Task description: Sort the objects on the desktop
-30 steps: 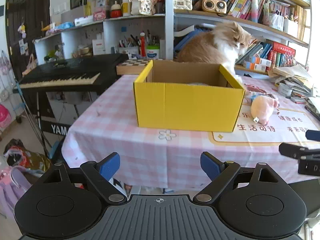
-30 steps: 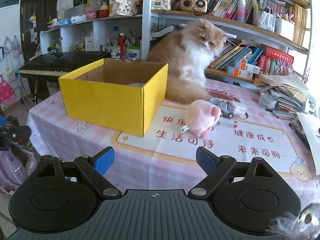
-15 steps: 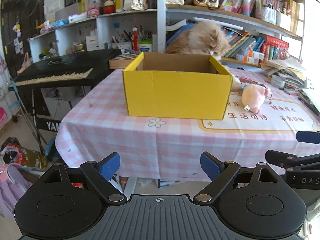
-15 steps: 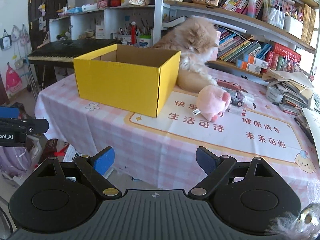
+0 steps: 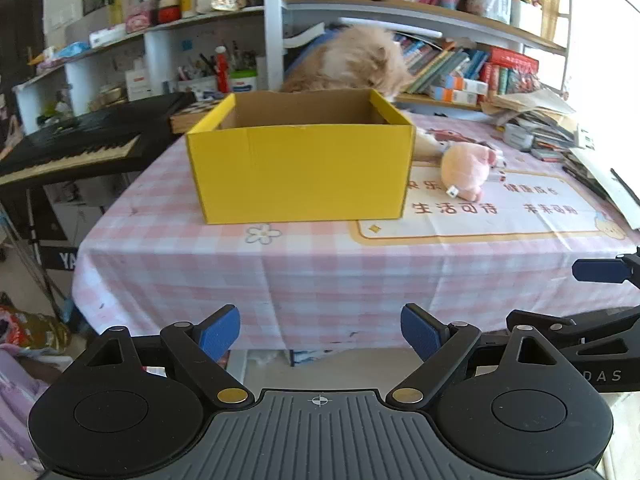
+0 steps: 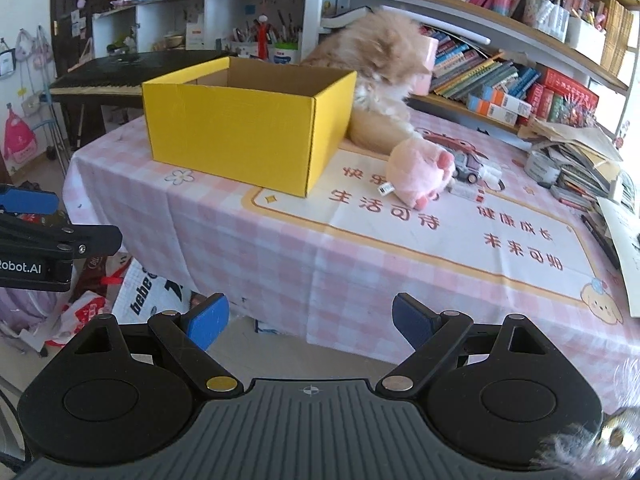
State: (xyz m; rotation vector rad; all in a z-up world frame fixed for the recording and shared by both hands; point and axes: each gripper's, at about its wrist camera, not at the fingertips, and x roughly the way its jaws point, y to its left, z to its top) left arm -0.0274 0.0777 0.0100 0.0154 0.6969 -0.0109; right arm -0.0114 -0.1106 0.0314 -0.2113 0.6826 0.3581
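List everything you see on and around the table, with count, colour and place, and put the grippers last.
Box: one, yellow, open, on the tablecloth.
Plush pig: one, pink, right of the box.
Toy car: one, grey, behind the pig.
Cat: one, orange-white, behind the box.
Tablecloth: one, pink check.
Keyboard: one, black, left of the table.
Bookshelves: cluttered, behind the table.
Left gripper: open, empty.
Right gripper: open, empty.

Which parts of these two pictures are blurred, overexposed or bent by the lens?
Left wrist view: the cat behind the yellow box is smeared by motion, the upper right corner is washed out white, and the shelves curve from the fisheye. Right wrist view: the cat is again blurred, a fuzzy thing at bottom right is out of focus, and the pink plush toy looks sharp.
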